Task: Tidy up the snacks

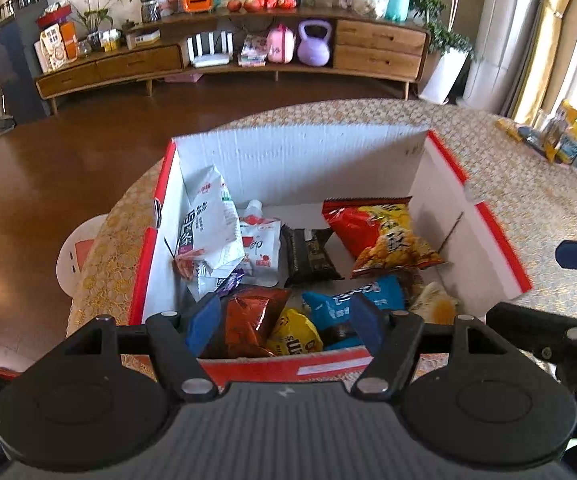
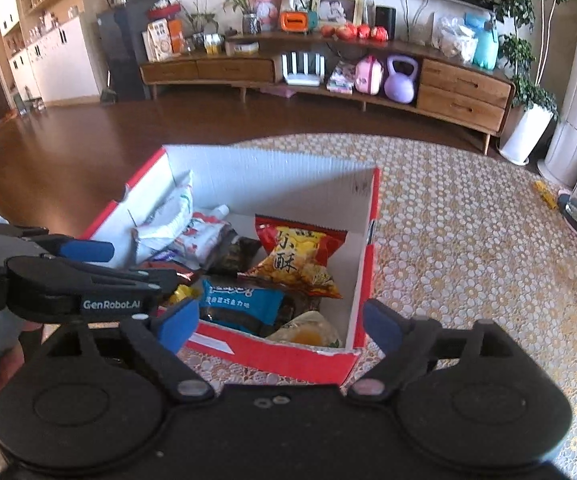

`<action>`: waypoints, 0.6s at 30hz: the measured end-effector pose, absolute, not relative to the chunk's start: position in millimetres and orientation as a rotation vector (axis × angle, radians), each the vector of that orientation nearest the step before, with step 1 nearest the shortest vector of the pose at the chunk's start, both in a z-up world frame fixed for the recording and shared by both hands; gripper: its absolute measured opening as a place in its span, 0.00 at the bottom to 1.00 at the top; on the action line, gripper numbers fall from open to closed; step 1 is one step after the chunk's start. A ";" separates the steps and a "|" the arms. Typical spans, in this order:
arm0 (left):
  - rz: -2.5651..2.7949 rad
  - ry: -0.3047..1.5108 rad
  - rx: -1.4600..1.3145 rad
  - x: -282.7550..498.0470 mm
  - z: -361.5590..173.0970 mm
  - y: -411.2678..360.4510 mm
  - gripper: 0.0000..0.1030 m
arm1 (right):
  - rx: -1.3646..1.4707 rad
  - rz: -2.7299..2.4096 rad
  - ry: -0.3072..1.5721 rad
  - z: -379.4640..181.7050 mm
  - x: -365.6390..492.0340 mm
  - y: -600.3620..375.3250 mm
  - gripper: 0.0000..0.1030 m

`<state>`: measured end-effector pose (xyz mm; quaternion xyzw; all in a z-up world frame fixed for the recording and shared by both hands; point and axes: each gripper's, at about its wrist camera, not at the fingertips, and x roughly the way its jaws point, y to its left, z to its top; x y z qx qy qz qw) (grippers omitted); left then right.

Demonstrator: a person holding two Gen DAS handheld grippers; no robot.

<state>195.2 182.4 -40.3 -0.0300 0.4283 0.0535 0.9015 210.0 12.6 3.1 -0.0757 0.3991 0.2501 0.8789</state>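
While the red box (image 1: 484, 216) sits on the table with the yellow lace cloth (image 1: 508, 184), both claws hang over its near side. The left gripper (image 1: 284, 326) is at the bottom middle of its view, jaws apart, with nothing between the blue pads. Below them lie the orange-brown bag (image 1: 248, 316), the yellow bag (image 1: 294, 336) and the blue packet (image 1: 352, 300). The right gripper (image 2: 276, 326) is at the bottom middle of its view, jaws spread wide and empty, over the box's near right corner.

Inside the box, the white bag (image 1: 208, 224) leans on the left wall. The red and yellow chip bag (image 1: 384, 236) lies near the right wall, and the dark packet (image 1: 310, 256) lies between them. A strip of bare white floor shows at the back of the box. The far wall stands tall and white.

The box's left edge is near the table's rim. To the right of the box, the cloth is wide and open until the small things (image 1: 560, 140) at the far right. Beyond the table is brown floor (image 1: 88, 128), then a long wooden cabinet (image 1: 380, 48).
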 end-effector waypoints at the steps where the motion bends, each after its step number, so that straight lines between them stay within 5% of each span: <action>1: 0.106 0.876 -0.062 191.6 -37.0 180.6 0.69 | -0.154 0.523 0.824 5.9 207.7 10.3 0.88; 18: 0.042 0.673 0.015 128.9 7.1 138.5 0.69 | -0.131 0.549 0.619 40.9 156.9 -38.0 1.00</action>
